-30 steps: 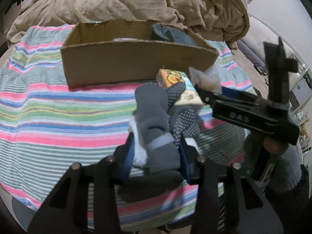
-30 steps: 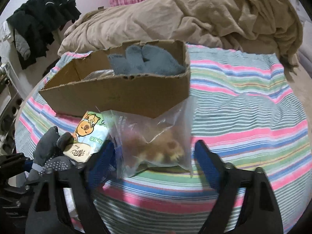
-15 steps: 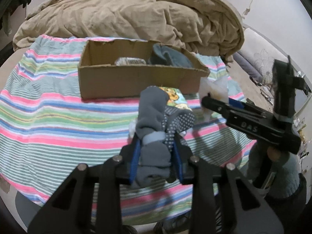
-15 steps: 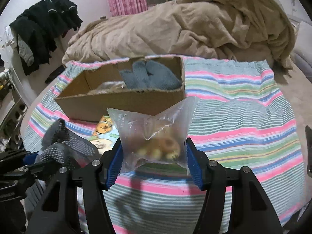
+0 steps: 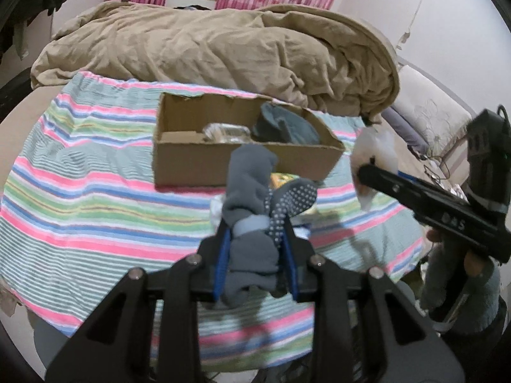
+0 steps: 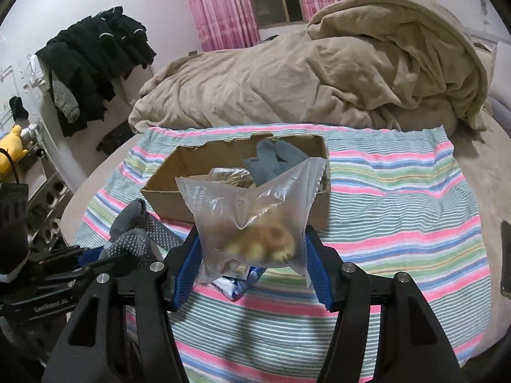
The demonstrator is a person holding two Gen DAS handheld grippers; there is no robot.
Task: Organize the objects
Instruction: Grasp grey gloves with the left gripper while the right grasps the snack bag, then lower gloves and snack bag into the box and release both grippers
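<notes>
From the left wrist view, the left gripper [image 5: 255, 249] has its blue pads pressed in on a bundle of grey socks [image 5: 255, 204], one with a dotted non-slip sole; the bundle is lifted above the striped sheet [image 5: 95, 198], short of the cardboard box [image 5: 223, 162] that sits near the tan duvet [image 5: 223, 44]; inside the box lie a grey cloth [image 5: 284, 126] and a clear packet [image 5: 226, 132], with free floor at its left end; a printed packet [image 5: 282, 178] peeks out on the sheet behind the socks; the right gripper [image 5: 367, 172] enters from the right, its load only a pale blur here. From the right wrist view, the right gripper [image 6: 252, 255] is clamped on a clear snack bag [image 6: 252, 220] with round biscuits sagging at the bottom, held up in front of the box [image 6: 172, 198]; a blue-and-white wrapper [image 6: 234, 284] lies on the sheet [image 6: 399, 223] beneath; the socks [image 6: 137, 233] sit low at the left in the left gripper [image 6: 105, 255]. The step looks like carrying both items to the box; doing it well probably means clearing the near wall before lowering, aiming the socks at the open left end and the bag to the middle or right so the two tools do not cross, and letting go only once each item is inside the walls; the slack bag may catch on the torn rim.
</notes>
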